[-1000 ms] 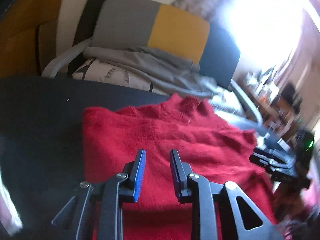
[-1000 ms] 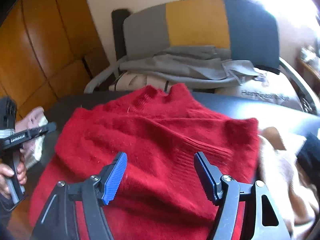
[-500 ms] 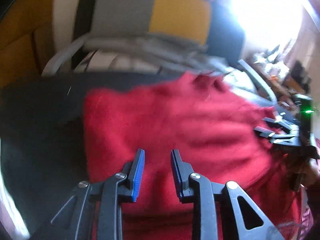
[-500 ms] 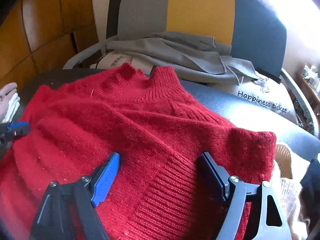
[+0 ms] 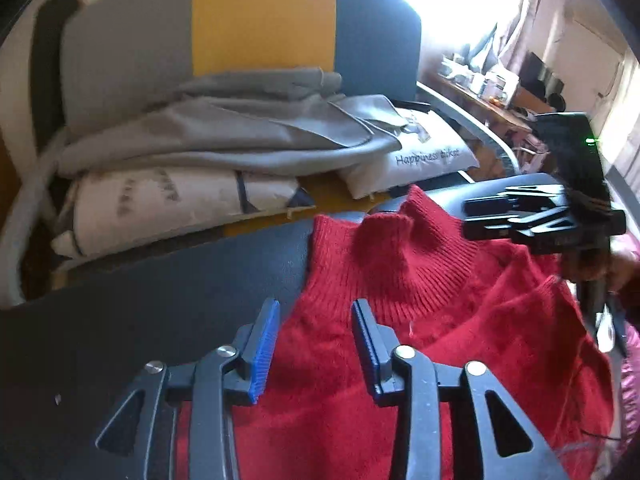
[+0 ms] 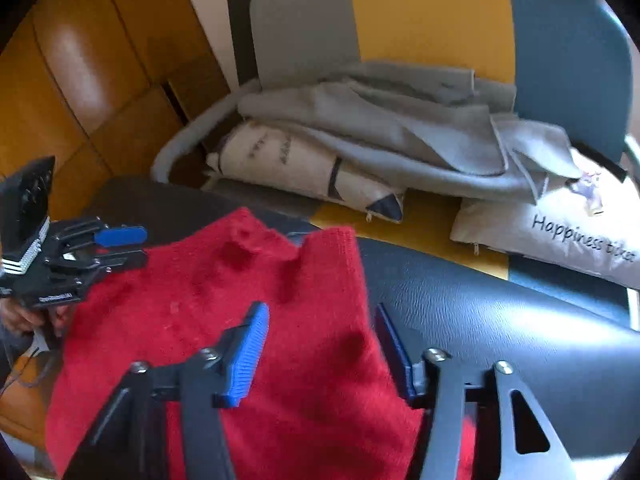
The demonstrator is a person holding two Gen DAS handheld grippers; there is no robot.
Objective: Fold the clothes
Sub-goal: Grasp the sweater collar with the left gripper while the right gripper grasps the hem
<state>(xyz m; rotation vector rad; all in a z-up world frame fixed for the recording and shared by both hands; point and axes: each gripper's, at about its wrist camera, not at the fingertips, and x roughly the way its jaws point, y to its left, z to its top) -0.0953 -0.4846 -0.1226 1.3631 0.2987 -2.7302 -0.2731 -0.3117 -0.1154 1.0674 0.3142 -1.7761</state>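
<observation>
A: Red sweater (image 5: 420, 340) flat on dark table (image 5: 140, 300), collar at far edge. Both jaws spread, holding nothing.

B: Soft, thick knit, likely limp. Left gripper (image 5: 314, 344) and right gripper (image 6: 320, 348) should pinch the shoulder edges.

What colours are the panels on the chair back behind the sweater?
Grey, yellow and dark blue panels side by side on the chair back; clearest in the left wrist view.

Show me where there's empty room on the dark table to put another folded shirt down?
Two bare patches of dark table show. One lies left of the red sweater, in front of the printed pillow. The other lies right of the sweater, below the "Happiness ticket" pillow. The chair behind is crowded with pillows and grey clothes.
</observation>
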